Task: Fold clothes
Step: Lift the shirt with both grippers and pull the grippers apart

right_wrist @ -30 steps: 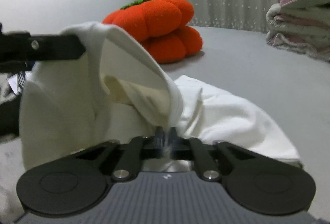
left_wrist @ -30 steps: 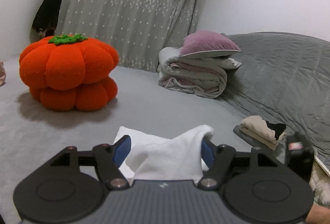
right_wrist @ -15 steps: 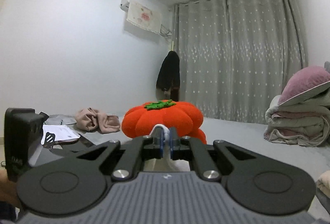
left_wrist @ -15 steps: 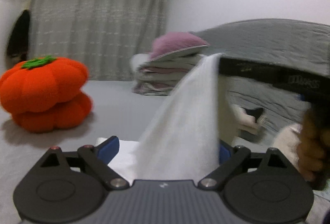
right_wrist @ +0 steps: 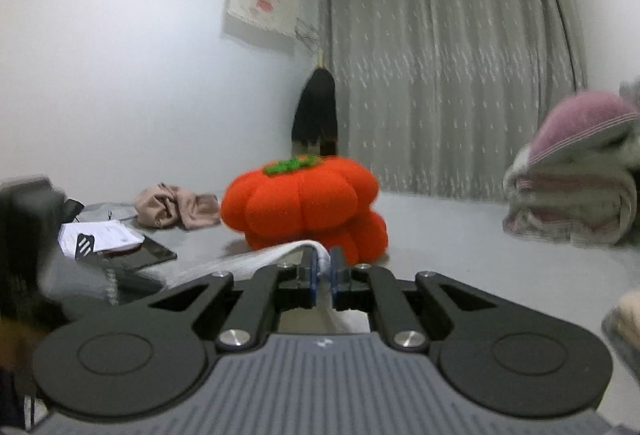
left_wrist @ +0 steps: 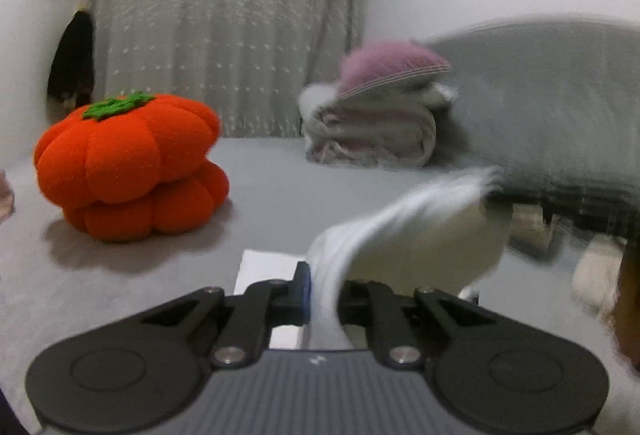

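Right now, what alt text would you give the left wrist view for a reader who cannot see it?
The left gripper is shut on a white garment that lifts, blurred, toward the right over a grey bed. Behind sit an orange pumpkin cushion at left, and folded bedding topped by a purple pillow before grey curtains.

The right gripper (right_wrist: 324,277) pinches a white cloth (right_wrist: 256,261) between its closed jaws — behind it sits an orange pumpkin cushion (right_wrist: 308,207).

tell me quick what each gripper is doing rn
Left gripper: closed on the white garment.
Right gripper: closed on the same white garment.
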Demonstrator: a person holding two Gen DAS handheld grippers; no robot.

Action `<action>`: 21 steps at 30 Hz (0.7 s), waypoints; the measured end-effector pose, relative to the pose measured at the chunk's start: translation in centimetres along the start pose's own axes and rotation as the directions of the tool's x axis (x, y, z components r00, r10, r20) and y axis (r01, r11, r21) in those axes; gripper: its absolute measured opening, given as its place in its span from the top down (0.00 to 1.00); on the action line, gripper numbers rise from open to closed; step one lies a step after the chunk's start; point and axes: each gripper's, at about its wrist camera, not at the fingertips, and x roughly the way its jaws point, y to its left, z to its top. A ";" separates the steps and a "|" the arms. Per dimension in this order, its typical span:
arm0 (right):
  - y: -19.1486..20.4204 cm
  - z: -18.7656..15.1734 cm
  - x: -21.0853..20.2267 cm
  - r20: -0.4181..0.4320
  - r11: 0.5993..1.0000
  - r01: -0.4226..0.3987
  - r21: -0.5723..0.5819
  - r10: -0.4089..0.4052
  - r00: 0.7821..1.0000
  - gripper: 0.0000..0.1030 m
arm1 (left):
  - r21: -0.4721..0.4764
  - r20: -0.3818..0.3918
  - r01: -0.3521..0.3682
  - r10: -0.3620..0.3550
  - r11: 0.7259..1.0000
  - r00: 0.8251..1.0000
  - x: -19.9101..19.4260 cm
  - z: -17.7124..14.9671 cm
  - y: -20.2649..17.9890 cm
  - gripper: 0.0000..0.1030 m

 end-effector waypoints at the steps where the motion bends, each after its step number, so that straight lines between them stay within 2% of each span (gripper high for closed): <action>1: -0.1 -0.4 0.5 -0.030 1.000 0.005 0.002 -0.005 1.000 0.61 | -0.032 0.009 0.006 -0.005 0.999 1.000 -0.3 0.1 0.4 0.91; 2: 0.0 -0.9 1.1 -0.064 1.000 0.022 0.000 -0.022 0.998 0.49 | -0.050 0.020 0.008 -0.007 0.999 1.000 -0.6 0.1 0.7 0.92; 3: 0.0 -1.3 1.6 -0.087 1.000 0.029 0.000 -0.029 0.996 0.26 | -0.052 0.034 0.011 -0.010 0.999 0.999 -0.8 0.2 0.8 0.94; 4: 0.0 -1.7 2.0 -0.109 0.999 0.035 0.001 -0.034 0.993 0.20 | -0.047 0.057 0.016 -0.013 0.999 0.998 -1.1 0.4 0.8 0.94; 8: -0.5 -3.2 4.0 -0.198 0.998 0.045 0.042 -0.035 0.980 0.16 | -0.041 0.132 0.068 -0.062 0.997 0.989 -2.4 0.8 0.8 0.94; 11: -0.8 -4.6 5.8 -0.254 0.996 0.034 0.083 -0.012 0.967 0.16 | 0.004 0.115 0.030 -0.031 1.000 0.993 -1.8 0.7 0.5 0.94; 13: -1.0 -5.3 6.6 -0.274 0.994 0.035 0.101 -0.007 0.962 0.16 | -0.030 0.110 0.047 -0.043 0.998 0.993 -1.9 0.7 1.1 0.94; 15: -1.1 -5.6 7.0 -0.279 0.992 0.022 0.123 0.013 0.960 0.16 | -0.080 0.129 0.065 -0.054 0.995 0.990 -2.3 1.1 2.2 0.94; 17: -1.6 -5.2 6.1 -0.243 0.985 -0.033 0.168 0.074 0.967 0.14 | -0.120 0.172 0.070 -0.049 0.990 0.984 -2.8 1.5 3.0 0.94; 18: -1.9 -4.9 5.5 -0.216 0.979 -0.071 0.191 0.112 0.970 0.11 | -0.139 0.196 0.074 -0.045 0.988 0.980 -3.1 1.7 3.4 0.94; 19: -2.3 -4.6 5.0 -0.187 0.971 -0.108 0.212 0.149 0.971 0.03 | -0.153 0.216 0.080 -0.045 0.985 0.975 -3.4 1.9 3.8 0.94; 21: -1.9 -4.7 5.0 -0.199 0.979 -0.094 0.180 0.130 0.971 0.00 | -0.169 0.238 0.090 -0.048 0.981 0.970 -3.7 2.0 4.2 0.94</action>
